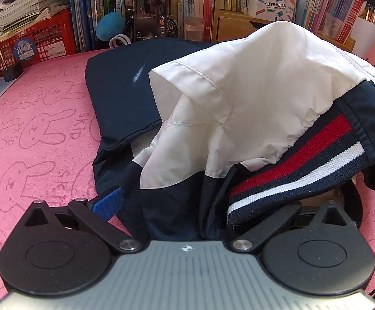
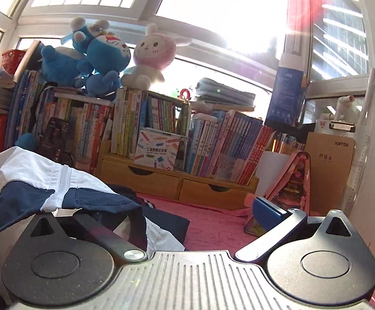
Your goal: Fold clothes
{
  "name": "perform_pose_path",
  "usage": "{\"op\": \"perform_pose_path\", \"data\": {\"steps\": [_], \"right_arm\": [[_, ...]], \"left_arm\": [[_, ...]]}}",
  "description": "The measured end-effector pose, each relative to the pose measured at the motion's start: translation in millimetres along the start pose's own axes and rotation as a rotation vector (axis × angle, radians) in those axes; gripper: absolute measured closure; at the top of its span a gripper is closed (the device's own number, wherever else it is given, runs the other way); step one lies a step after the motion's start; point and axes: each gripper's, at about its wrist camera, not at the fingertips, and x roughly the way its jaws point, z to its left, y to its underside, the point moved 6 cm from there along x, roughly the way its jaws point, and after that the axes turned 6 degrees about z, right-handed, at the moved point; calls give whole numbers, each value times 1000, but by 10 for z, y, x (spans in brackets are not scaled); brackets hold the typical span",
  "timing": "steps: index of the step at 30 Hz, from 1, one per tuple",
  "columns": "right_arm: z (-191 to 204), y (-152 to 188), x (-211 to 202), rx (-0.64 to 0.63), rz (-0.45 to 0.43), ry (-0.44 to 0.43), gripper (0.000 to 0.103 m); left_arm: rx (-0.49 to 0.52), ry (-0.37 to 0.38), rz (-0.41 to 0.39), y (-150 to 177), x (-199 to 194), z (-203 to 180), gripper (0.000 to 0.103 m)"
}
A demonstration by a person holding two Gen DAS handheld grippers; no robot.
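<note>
From the left wrist we see the pink bench (image 1: 32,134), then the left tongs (image 1: 187,201) spread wide with only one blue pad (image 1: 107,202) showing — the navy-and-white garment (image 1: 239,98) is heaped between the fingers, its striped cuff (image 1: 290,170) over the right one; whether anything is gripped we cannot tell. From the right wrist, the garment (image 2: 45,180) drapes over the left finger of the right tongs (image 2: 187,222) — spread apart, blue pad (image 2: 267,210) bare. Bookshelf (image 2: 177,180) behind.

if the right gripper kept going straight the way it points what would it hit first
Probably the wooden drawer unit under the books, past bare pink mat. The right gripper looks open; depth is unclear.
</note>
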Motion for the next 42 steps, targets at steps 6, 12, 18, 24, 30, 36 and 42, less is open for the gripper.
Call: {"op": "perform_pose_path", "data": {"steps": [6, 12, 18, 24, 30, 36, 42], "right_arm": [[-45, 182, 4, 5, 58, -46, 0], [-5, 457, -24, -123, 93, -26, 0], [-106, 532, -99, -133, 91, 57, 0], [-576, 389, -182, 2, 83, 55, 0], [-766, 205, -462, 5, 48, -33, 0], [-798, 325, -887, -25, 111, -158, 0], [-934, 516, -961, -53, 179, -112, 0]], "left_arm": [[-59, -168, -110, -196, -68, 192, 0], [-246, -101, -164, -345, -303, 677, 0], [-213, -194, -224, -401, -555, 821, 0], [-260, -163, -250, -382, -835, 1130, 0], [-207, -194, -277, -237, -1118, 1187, 0], [-128, -157, -202, 163, -1231, 1240, 0], [114, -220, -118, 673, -1007, 728, 0]]}}
